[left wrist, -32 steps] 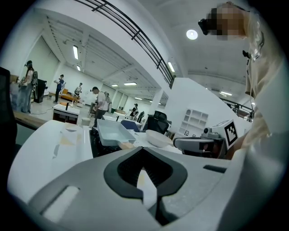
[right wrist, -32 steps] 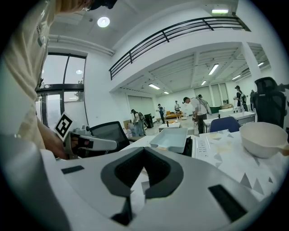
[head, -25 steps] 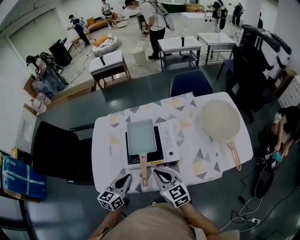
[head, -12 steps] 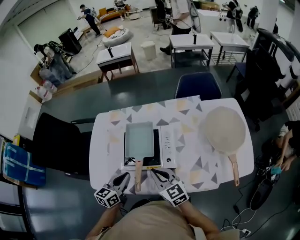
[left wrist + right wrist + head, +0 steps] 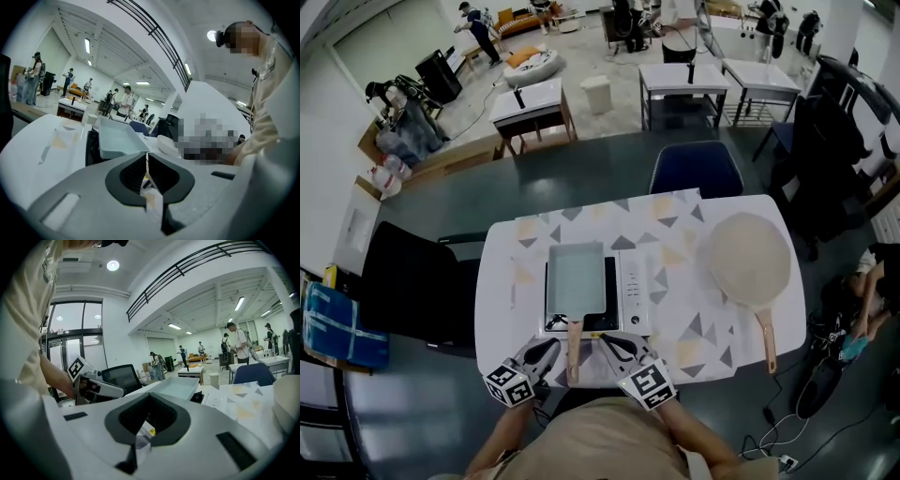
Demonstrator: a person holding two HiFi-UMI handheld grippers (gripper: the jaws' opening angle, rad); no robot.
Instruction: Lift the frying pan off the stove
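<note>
A pale green rectangular frying pan (image 5: 577,278) sits on the portable stove (image 5: 633,292) in the middle of the table. Its wooden handle (image 5: 574,345) points toward me. My left gripper (image 5: 546,352) is just left of the handle's end, my right gripper (image 5: 606,343) just right of it; both are shut and hold nothing. The pan (image 5: 117,139) shows ahead of the closed jaws in the left gripper view. The right gripper view has the pan (image 5: 176,387) ahead and the left gripper (image 5: 93,385) off to the left.
A round beige pan (image 5: 748,259) with a wooden handle lies on the table's right side. The table (image 5: 502,309) has a triangle-patterned cloth. A black chair (image 5: 411,286) stands left, a blue chair (image 5: 694,169) behind. People and tables fill the room beyond.
The head view has shifted slightly. Both grippers stay shut on either side of the pan handle, a little closer to its end.
</note>
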